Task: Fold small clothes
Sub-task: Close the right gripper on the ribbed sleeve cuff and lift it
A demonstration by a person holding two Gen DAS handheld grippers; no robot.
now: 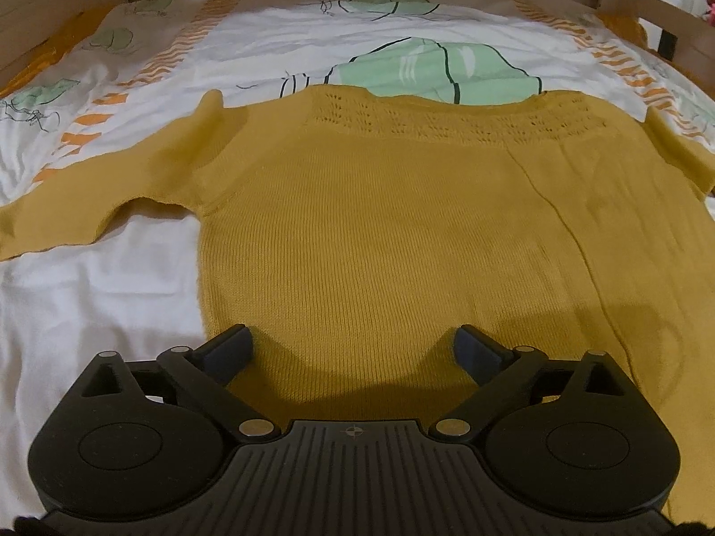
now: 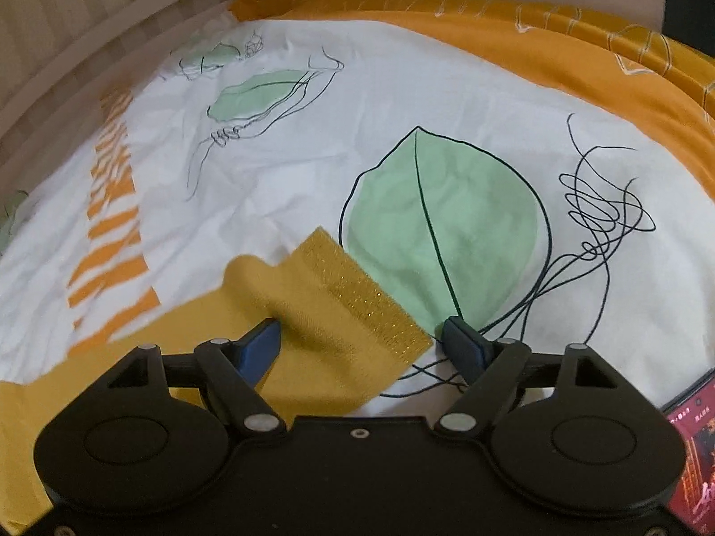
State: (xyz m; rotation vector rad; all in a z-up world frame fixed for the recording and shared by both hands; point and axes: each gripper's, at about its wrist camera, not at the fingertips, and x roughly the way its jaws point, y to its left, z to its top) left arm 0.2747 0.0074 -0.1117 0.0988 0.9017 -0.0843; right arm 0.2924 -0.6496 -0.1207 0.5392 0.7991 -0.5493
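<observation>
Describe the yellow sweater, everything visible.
The yellow sweater is mustard knit, with an openwork band below the neckline and a glittery ribbed cuff. It lies flat and unfolded on the leaf-print bedsheet, sleeves spread to both sides. The open left hand-held gripper hovers over its lower body. The open right hand-held gripper straddles the cuff end of one sleeve; contact is unclear.

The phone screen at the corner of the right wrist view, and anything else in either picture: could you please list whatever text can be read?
Phone screen: pale characters on a red picture, too small and blurred to read.
Mustard knitted sweater: no label or text visible.
Leaf-print bed sheet: drawings only, no words.
</observation>
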